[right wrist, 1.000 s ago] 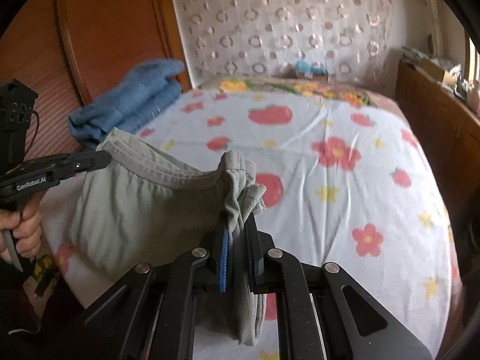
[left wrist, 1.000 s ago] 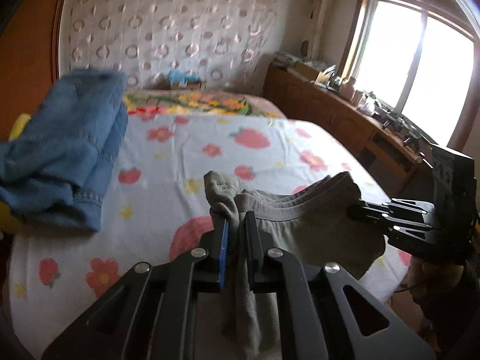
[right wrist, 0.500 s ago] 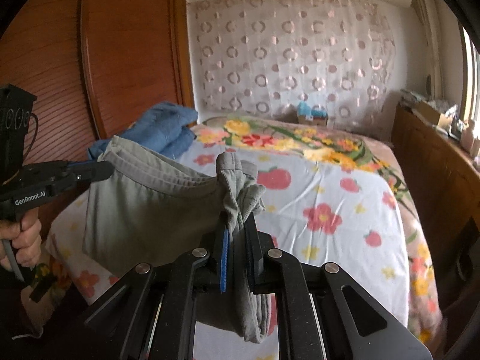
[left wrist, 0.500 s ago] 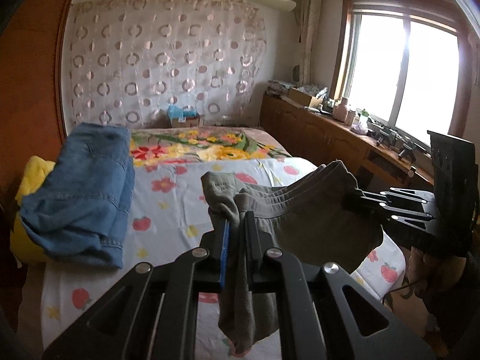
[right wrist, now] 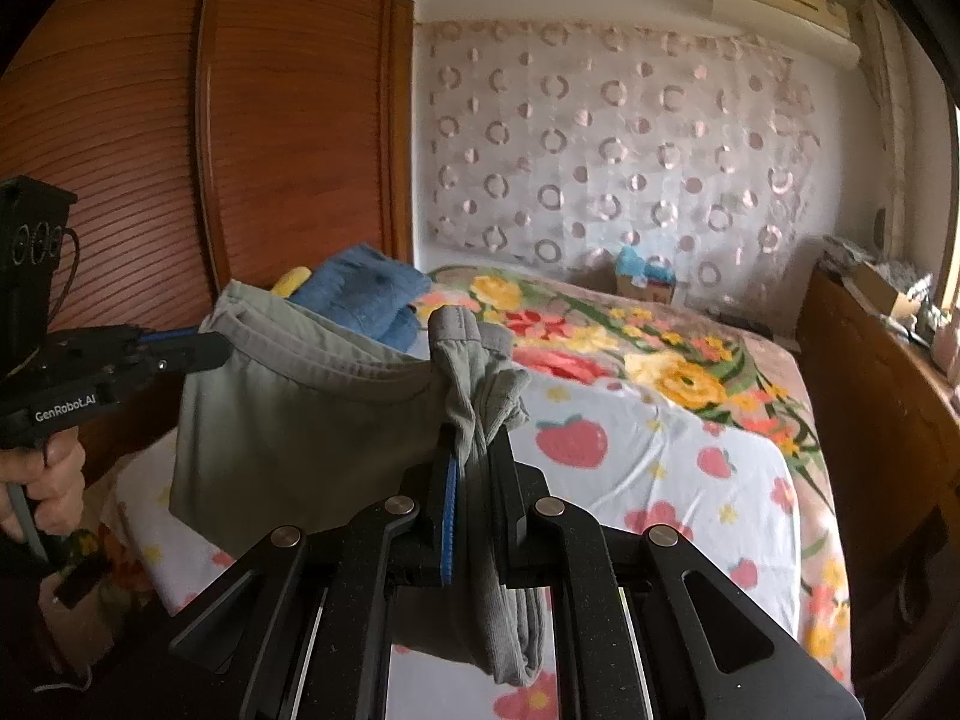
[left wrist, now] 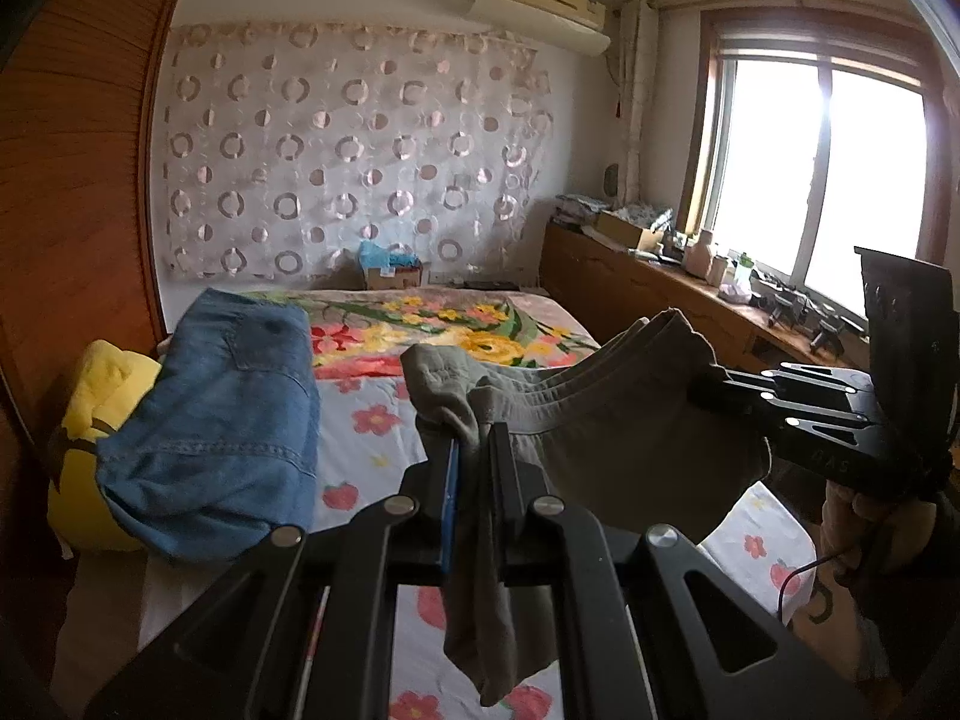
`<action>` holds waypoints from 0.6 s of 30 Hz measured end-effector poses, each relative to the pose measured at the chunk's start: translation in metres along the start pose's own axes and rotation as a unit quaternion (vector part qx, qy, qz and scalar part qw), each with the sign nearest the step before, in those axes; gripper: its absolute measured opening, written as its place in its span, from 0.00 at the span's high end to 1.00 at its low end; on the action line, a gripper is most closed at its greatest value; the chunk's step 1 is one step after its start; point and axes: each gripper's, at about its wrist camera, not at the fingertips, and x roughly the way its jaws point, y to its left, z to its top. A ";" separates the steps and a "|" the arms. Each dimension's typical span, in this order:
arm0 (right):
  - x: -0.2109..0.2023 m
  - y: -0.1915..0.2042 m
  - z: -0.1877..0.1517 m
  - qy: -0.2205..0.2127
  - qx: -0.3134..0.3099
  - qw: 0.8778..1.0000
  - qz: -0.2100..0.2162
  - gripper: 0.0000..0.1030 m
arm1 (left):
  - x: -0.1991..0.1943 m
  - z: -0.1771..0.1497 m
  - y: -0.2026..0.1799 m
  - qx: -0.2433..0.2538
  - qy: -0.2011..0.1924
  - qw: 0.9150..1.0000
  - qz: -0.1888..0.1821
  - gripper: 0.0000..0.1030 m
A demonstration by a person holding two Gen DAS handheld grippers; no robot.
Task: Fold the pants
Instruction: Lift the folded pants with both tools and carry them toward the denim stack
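Both tools pinch the grey-green cotton pants (left wrist: 630, 438) by the waistband, left tool (left wrist: 474, 450) and right tool (right wrist: 474, 450) holding them stretched above the strawberry-print bed (right wrist: 690, 480).

The lower part of the grey pants (left wrist: 636, 450) is dropping out of sight behind the left tongs (left wrist: 474, 462) and past the bottom edge. The folded jeans (left wrist: 222, 420) are covering most of a yellow item (left wrist: 102, 390). Objects on the windowsill (left wrist: 792, 306) are staying too small to identify.
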 end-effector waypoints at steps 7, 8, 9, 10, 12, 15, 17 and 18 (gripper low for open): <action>0.017 0.007 0.023 -0.001 -0.011 1.000 0.007 0.94 | -0.003 0.012 0.019 -0.005 -0.009 1.000 0.005 0.95; 0.017 0.008 0.026 -0.003 -0.014 1.000 0.008 0.94 | -0.003 0.013 0.022 -0.004 -0.008 1.000 0.007 0.95; 0.020 0.010 0.030 -0.005 -0.017 1.000 0.011 0.94 | -0.003 0.015 0.024 -0.003 -0.008 1.000 0.010 0.95; 0.021 0.011 0.032 -0.006 -0.019 1.000 0.013 0.94 | -0.002 0.017 0.028 -0.004 -0.009 1.000 0.013 0.95; 0.026 0.014 0.039 -0.009 -0.023 1.000 0.018 0.94 | -0.002 0.021 0.033 -0.005 -0.011 1.000 0.017 0.95; 0.036 0.016 0.049 -0.011 -0.030 0.999 0.024 0.94 | -0.001 0.027 0.041 -0.007 -0.015 1.000 0.023 0.95; 0.042 0.018 0.054 -0.013 -0.034 0.999 0.029 0.94 | 0.000 0.029 0.046 -0.008 -0.017 0.999 0.028 0.95; 0.044 0.017 0.056 -0.014 -0.035 0.999 0.031 0.94 | 0.000 0.031 0.048 -0.008 -0.018 0.999 0.030 0.95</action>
